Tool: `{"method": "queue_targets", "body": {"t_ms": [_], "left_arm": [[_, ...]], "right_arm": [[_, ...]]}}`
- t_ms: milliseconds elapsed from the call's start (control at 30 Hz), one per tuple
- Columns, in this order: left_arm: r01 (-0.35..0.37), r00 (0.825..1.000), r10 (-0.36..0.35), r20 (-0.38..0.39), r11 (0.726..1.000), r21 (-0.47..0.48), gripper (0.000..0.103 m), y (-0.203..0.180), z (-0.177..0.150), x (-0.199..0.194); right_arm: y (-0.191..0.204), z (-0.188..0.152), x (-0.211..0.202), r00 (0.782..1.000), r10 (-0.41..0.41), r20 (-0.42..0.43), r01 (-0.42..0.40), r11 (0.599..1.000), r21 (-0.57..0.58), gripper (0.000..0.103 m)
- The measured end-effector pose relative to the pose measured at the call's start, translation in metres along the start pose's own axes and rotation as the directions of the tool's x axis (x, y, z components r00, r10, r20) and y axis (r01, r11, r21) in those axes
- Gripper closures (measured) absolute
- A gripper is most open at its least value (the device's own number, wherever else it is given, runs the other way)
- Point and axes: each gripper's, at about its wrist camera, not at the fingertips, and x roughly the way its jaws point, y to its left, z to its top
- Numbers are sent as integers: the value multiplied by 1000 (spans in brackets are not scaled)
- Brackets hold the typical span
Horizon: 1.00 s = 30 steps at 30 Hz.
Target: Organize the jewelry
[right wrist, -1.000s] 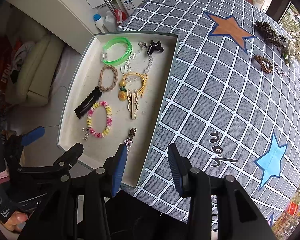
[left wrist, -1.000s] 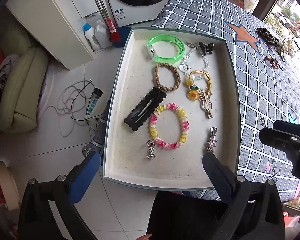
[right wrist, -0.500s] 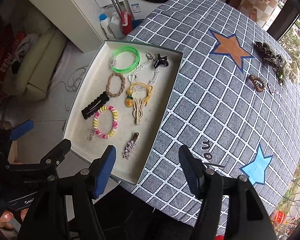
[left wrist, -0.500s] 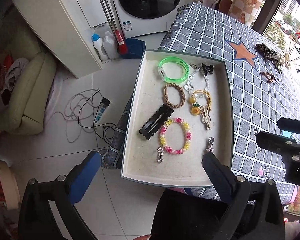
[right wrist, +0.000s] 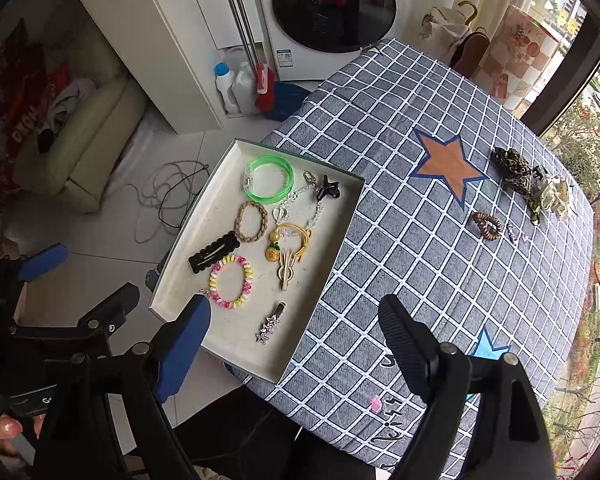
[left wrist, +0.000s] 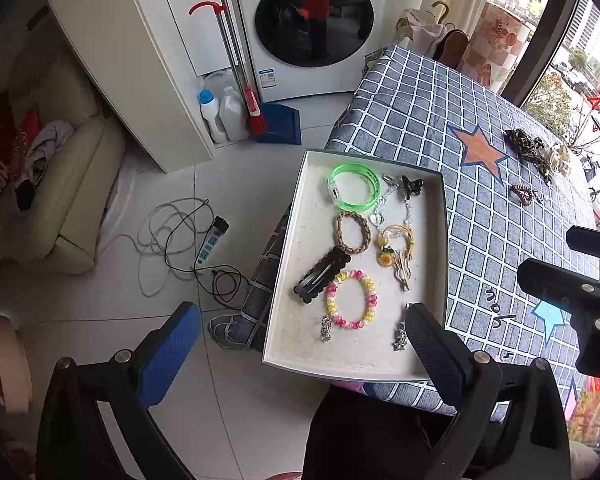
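A shallow cream tray (left wrist: 292,240) (right wrist: 188,240) sits at the table's left edge. It holds a green bangle (left wrist: 354,186) (right wrist: 270,178), a braided brown band (left wrist: 353,232), a black hair clip (left wrist: 320,276), a pink and yellow bead bracelet (left wrist: 351,299) (right wrist: 231,282), a yellow flower tie (left wrist: 396,244), a black butterfly clip (right wrist: 327,189) and a star clip (right wrist: 269,324). My left gripper (left wrist: 300,352) is open and empty, high above the tray's near edge. My right gripper (right wrist: 296,344) is open and empty, high above the tray's near right corner.
The table has a grey checked cloth (right wrist: 420,220) with star prints. On its far right lie a leopard scrunchie (right wrist: 512,166), a white flower piece (right wrist: 554,196) and a brown coil tie (right wrist: 487,224). The floor, a power strip (left wrist: 212,240) and a washing machine (left wrist: 312,28) lie left.
Both grippers have risen and drawn back from the tray, so it looks smaller and more of the room shows. The right gripper has opened wider. The jewelry has not moved.
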Motion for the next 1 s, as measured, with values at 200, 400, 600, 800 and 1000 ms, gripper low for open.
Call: {"method": "queue_targets", "body": {"t_ms": [200, 400, 600, 800, 1000], "left_arm": [[-6, 1000, 6, 10, 1000, -9, 0, 4, 1, -9], [-15, 999, 15, 28, 1000, -10, 0, 8, 3, -16], [-32, 999, 31, 27, 999, 11, 0, 6, 5, -17], [-36, 999, 36, 18, 999, 21, 0, 1, 4, -15], [-44, 999, 43, 20, 999, 27, 0, -2, 3, -16]], "right_arm": [[0, 3, -10, 999, -20, 27, 20, 1000, 8, 15], [3, 4, -17, 997, -61, 51, 61, 998, 6, 14], [4, 4, -19, 995, -82, 63, 82, 997, 11, 14], [4, 5, -19, 995, -82, 60, 82, 997, 9, 14], [5, 5, -19, 995, -81, 61, 80, 997, 10, 14]]}}
